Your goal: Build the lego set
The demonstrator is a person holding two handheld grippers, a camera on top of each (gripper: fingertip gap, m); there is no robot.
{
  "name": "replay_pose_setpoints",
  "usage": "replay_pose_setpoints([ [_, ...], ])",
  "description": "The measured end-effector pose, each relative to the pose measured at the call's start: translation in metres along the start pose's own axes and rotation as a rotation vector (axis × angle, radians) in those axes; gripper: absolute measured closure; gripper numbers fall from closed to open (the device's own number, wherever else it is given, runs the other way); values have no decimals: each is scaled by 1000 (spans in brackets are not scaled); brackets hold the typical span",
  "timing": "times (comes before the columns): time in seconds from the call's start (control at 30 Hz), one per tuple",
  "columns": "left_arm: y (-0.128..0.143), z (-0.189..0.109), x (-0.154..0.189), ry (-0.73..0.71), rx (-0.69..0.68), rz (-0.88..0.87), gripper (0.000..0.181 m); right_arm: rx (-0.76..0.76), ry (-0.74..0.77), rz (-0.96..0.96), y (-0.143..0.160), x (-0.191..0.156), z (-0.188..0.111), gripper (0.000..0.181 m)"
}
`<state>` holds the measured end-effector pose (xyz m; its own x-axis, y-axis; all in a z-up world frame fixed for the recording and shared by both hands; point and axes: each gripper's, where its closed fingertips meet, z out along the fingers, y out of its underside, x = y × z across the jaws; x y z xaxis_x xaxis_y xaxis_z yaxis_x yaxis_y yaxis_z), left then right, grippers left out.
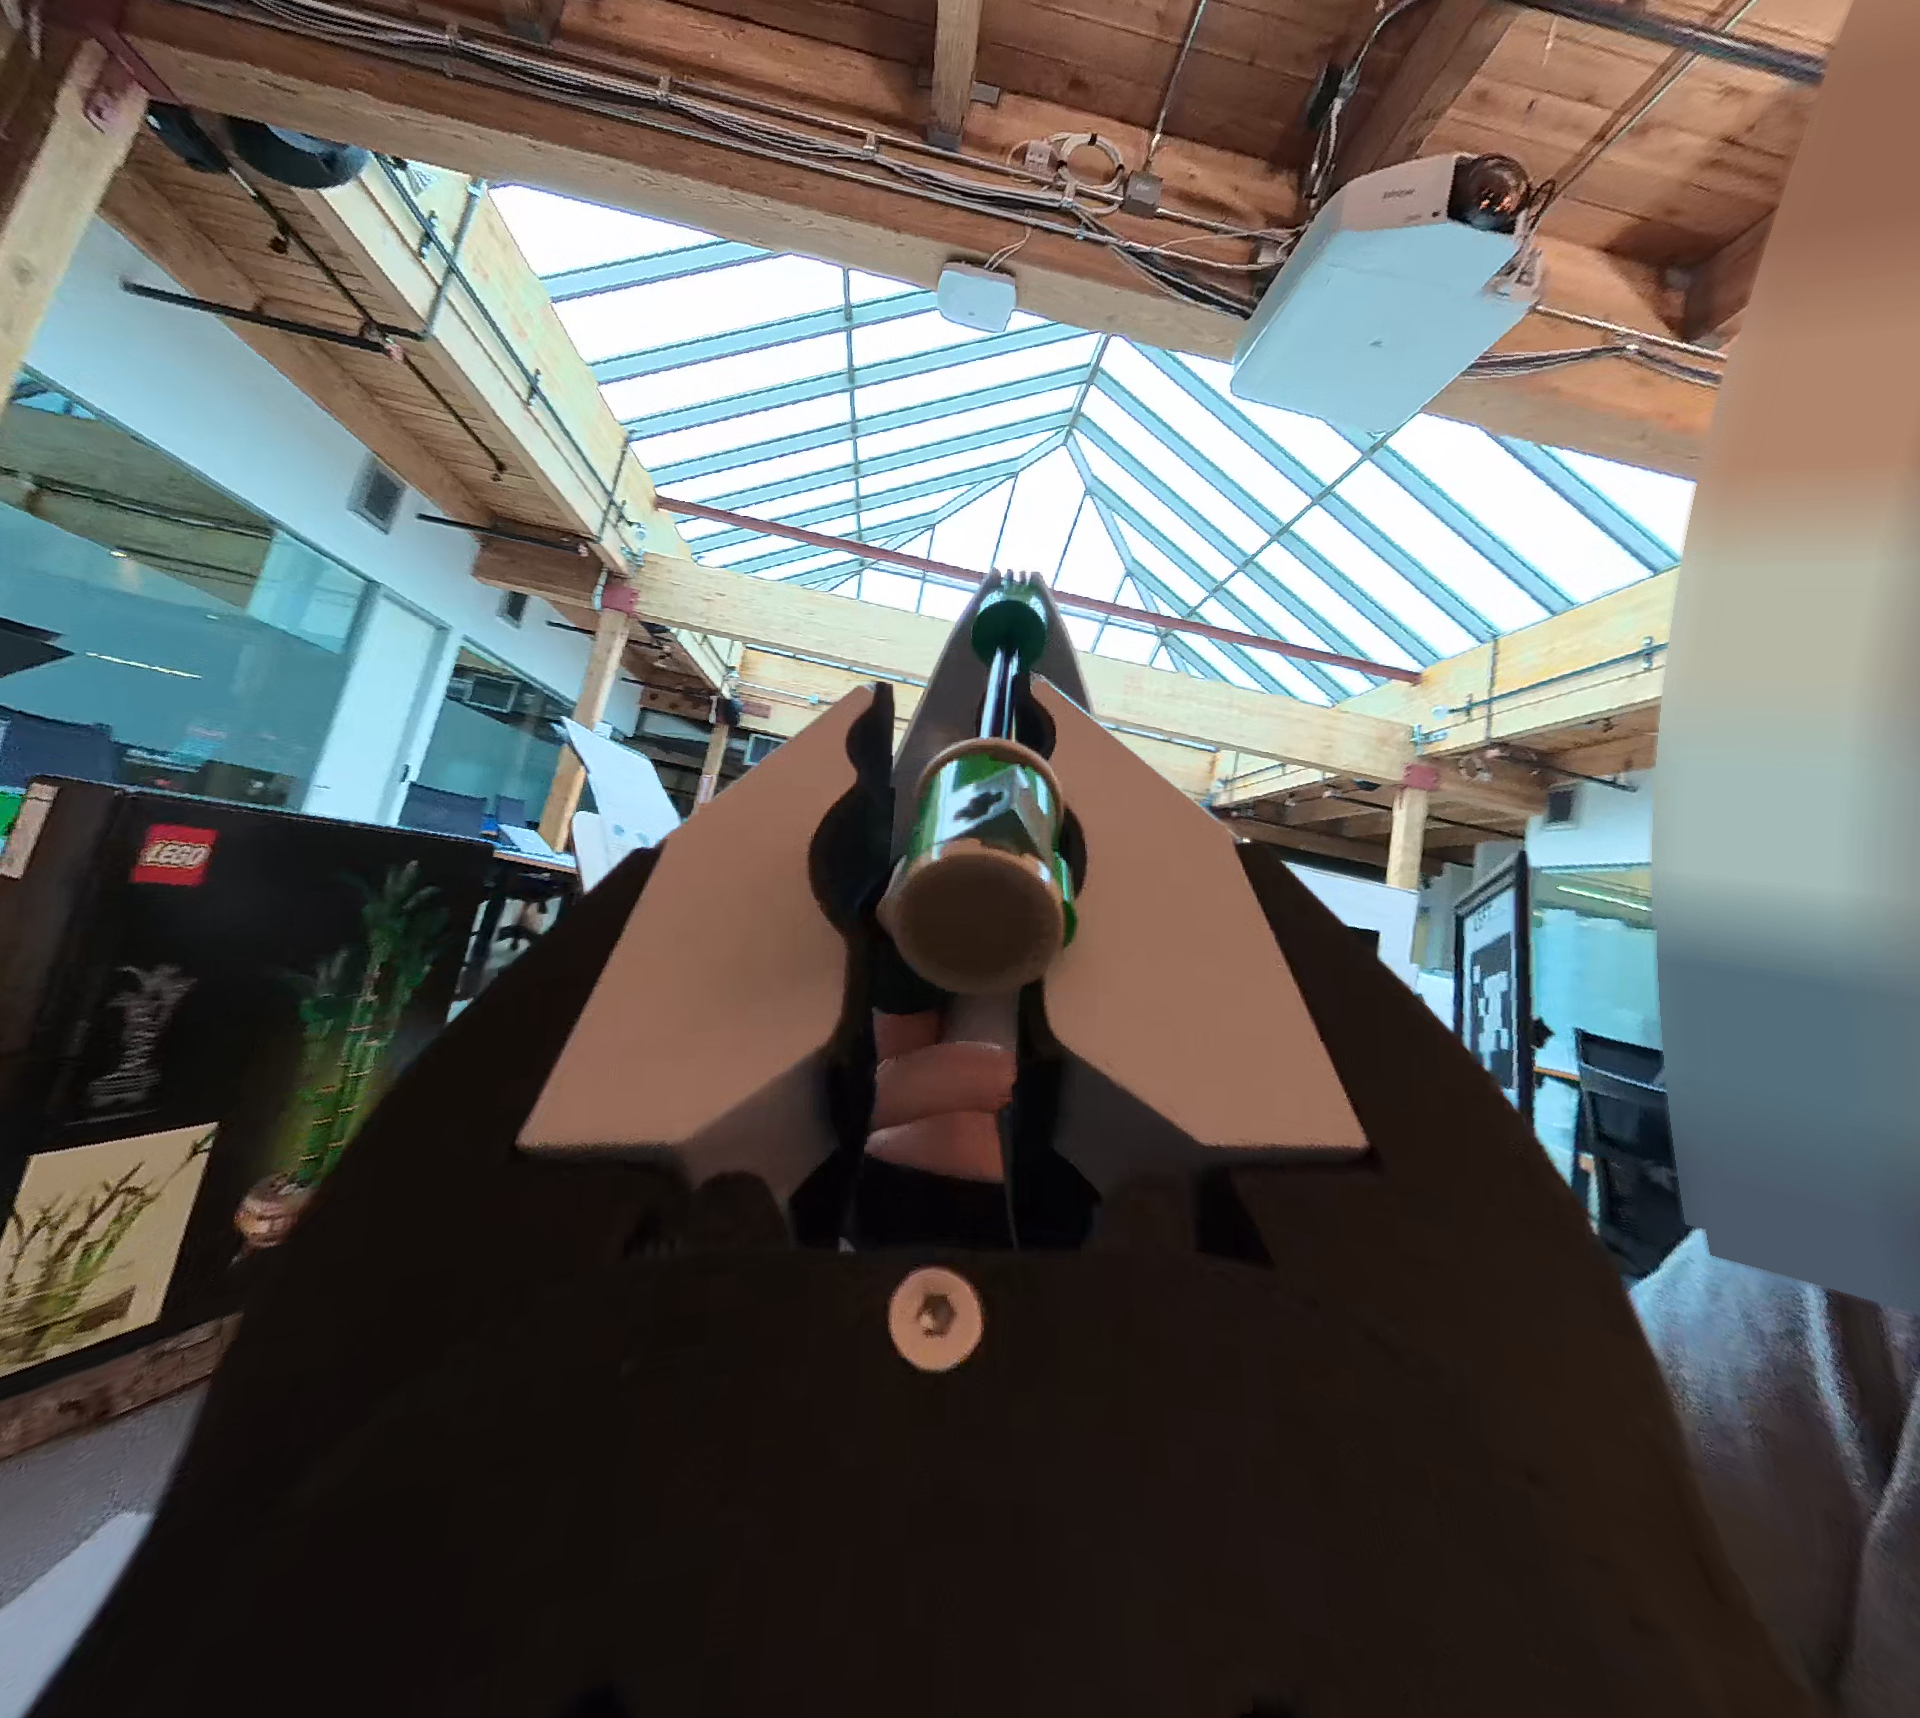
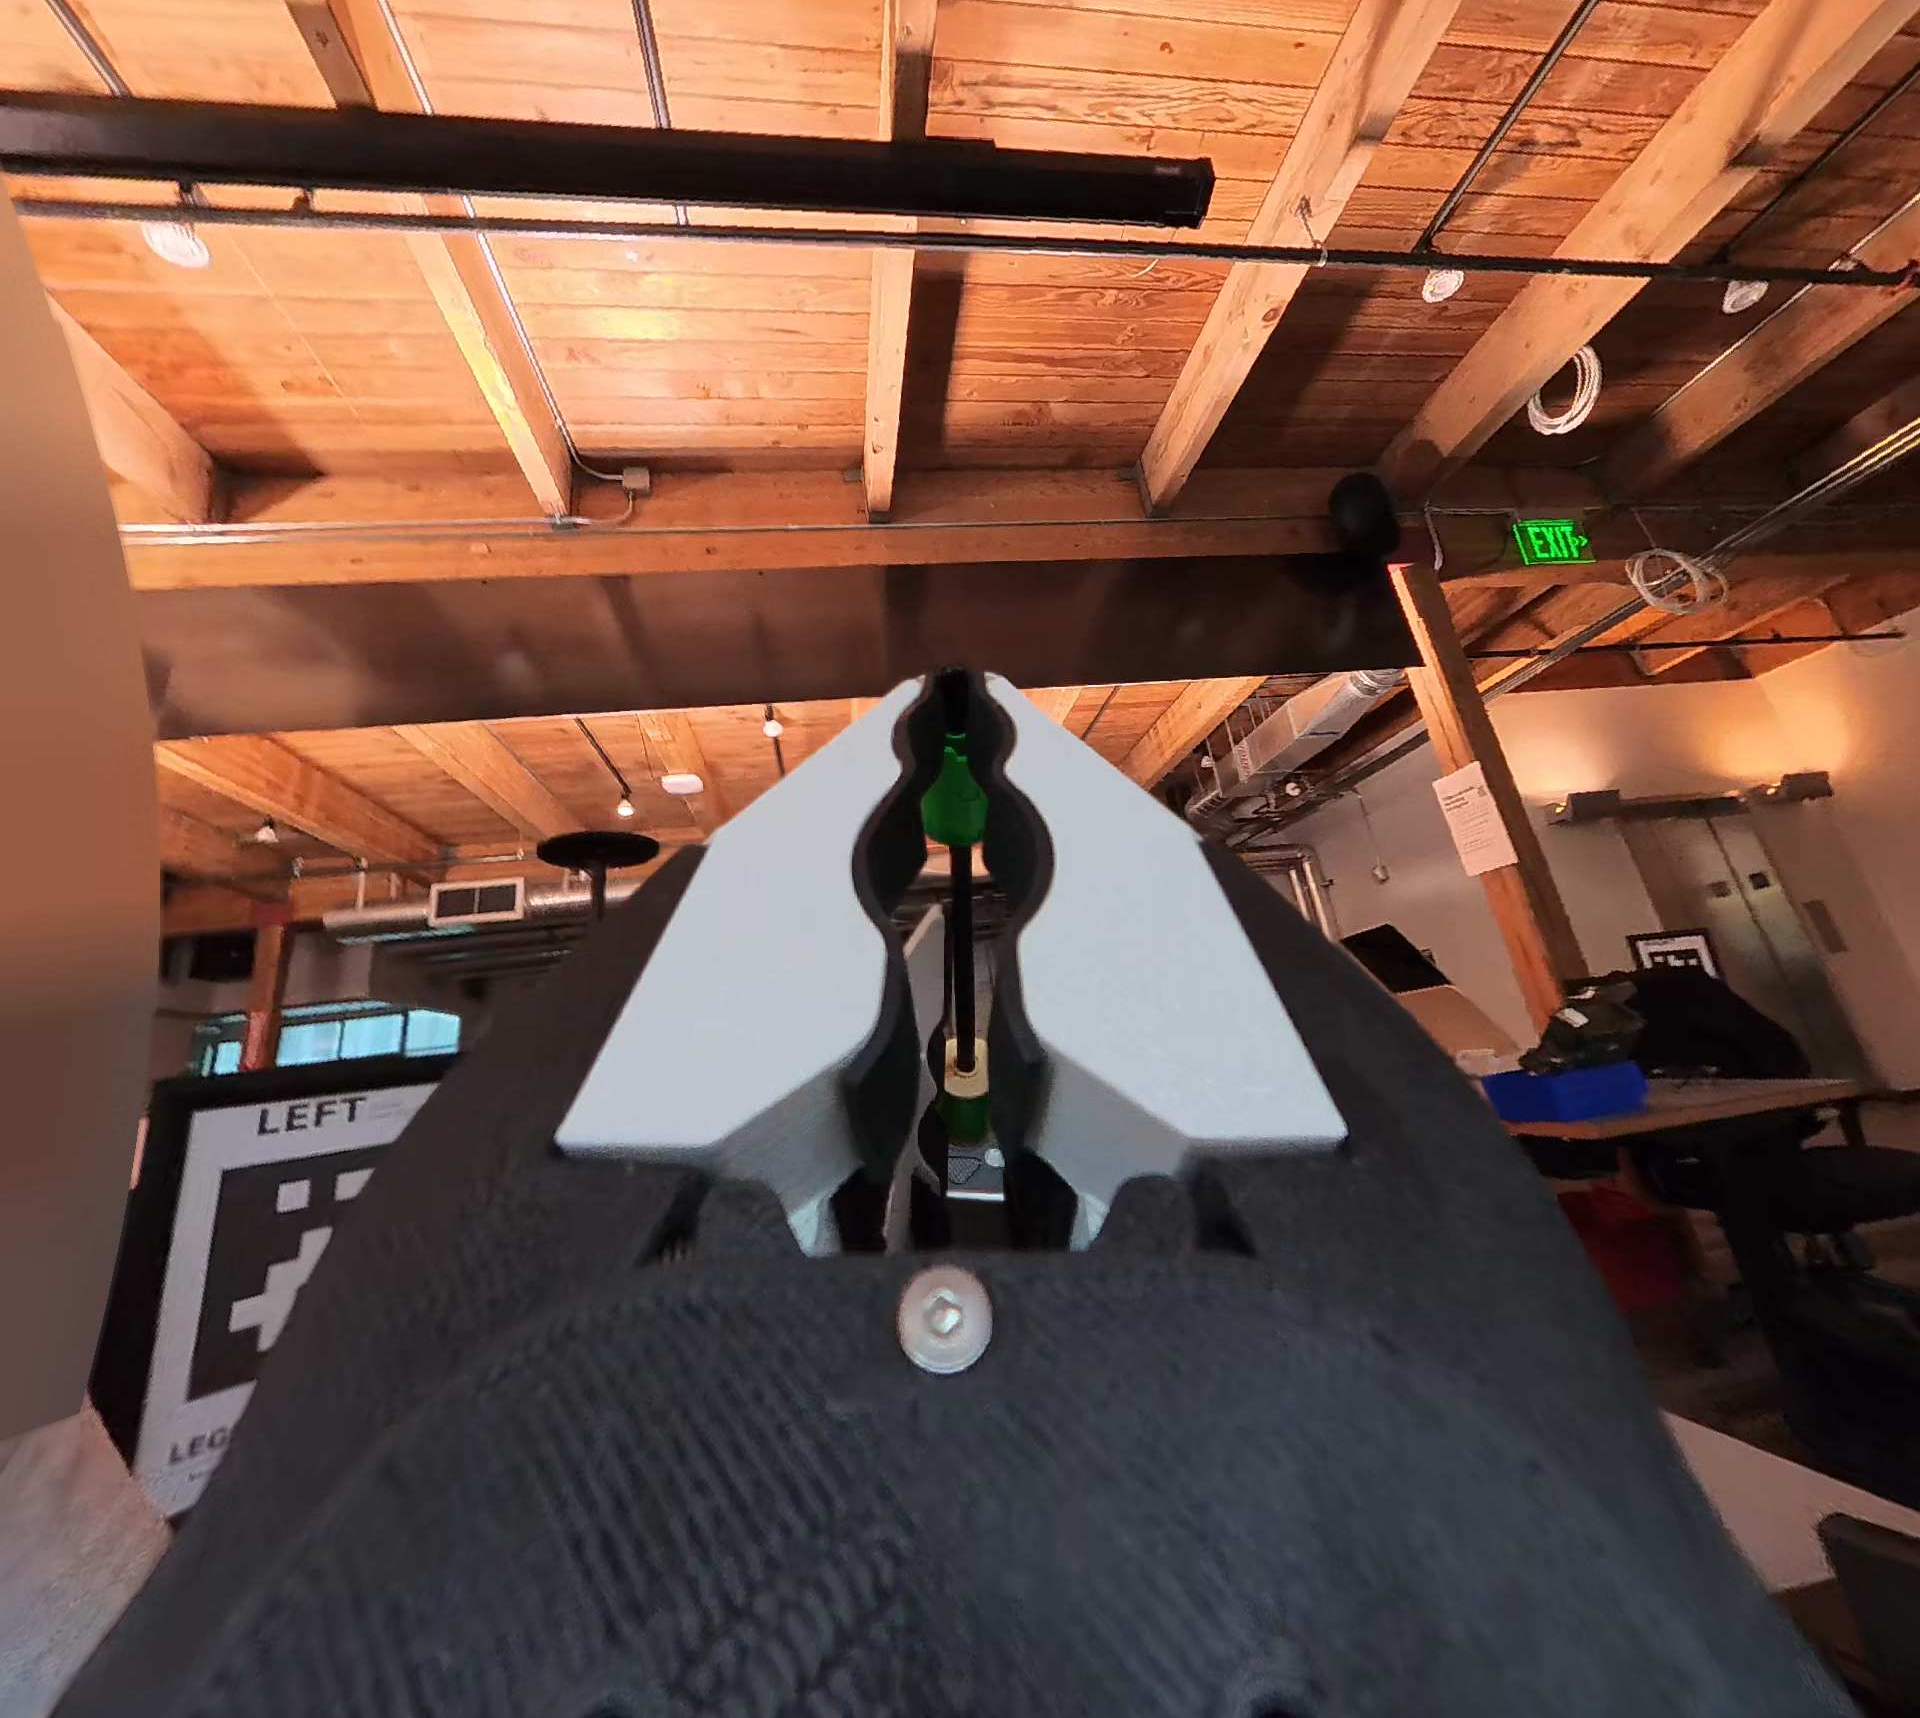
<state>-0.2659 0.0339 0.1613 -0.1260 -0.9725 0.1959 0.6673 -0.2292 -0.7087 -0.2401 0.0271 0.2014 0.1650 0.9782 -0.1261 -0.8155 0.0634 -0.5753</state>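
Note:
Both grippers point up at the wooden ceiling. My left gripper [image 1: 1006, 593] is shut on a black rod [image 1: 1000, 686]. The rod carries a dark green round piece [image 1: 1008, 626] near the tips and a shiny green cylinder with tan ends [image 1: 977, 858] close to the camera. My right gripper [image 2: 951, 681] is shut on the tip of a thin black rod [image 2: 963, 951]. That rod has a bright green piece [image 2: 951, 795] between the pads and a tan ring over a green piece [image 2: 966, 1097] lower down. The table and other bricks are hidden.
The dark set box with bamboo pictures [image 1: 208, 993] stands at the lower left of the left wrist view. A black-and-white marker board [image 2: 281, 1253] stands at the lower left of the right wrist view. A person's fingers [image 1: 935, 1076] show behind the left jaws. A projector [image 1: 1382, 297] hangs overhead. The left gripper's tips are roughly 5 cm from the right gripper's.

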Motion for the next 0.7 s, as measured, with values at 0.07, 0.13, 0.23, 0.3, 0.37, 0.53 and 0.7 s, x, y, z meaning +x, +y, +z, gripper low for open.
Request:
replay_pose_setpoints([
  [0.07, 3, -1, -1, 7, -14, 7, 159, -12, -1, -22, 0, -1, 1, 177],
  [0.13, 5, -2, -2, 14, -23, 23, 155, -15, -1, -34, -2, -2, 0, 177],
  [0.23, 6, -6, -4, 30, -37, 33, 146, -20, 6, -28, -7, 1, 0, 177],
  [0.3, 8, -9, -9, 31, -51, 27, 139, -15, 18, -21, -15, 6, -2, 177],
  [0.37, 11, -13, -15, 36, -72, 8, 133, -8, 35, -5, -26, 13, -5, 177],
  [0.53, 22, -23, -27, 34, -193, 25, 122, -68, 93, -12, -52, 35, -16, 177],
  [0.7, 2, -44, -52, -62, -230, 71, 123, -393, 118, 4, -39, 55, -28, 177],
])
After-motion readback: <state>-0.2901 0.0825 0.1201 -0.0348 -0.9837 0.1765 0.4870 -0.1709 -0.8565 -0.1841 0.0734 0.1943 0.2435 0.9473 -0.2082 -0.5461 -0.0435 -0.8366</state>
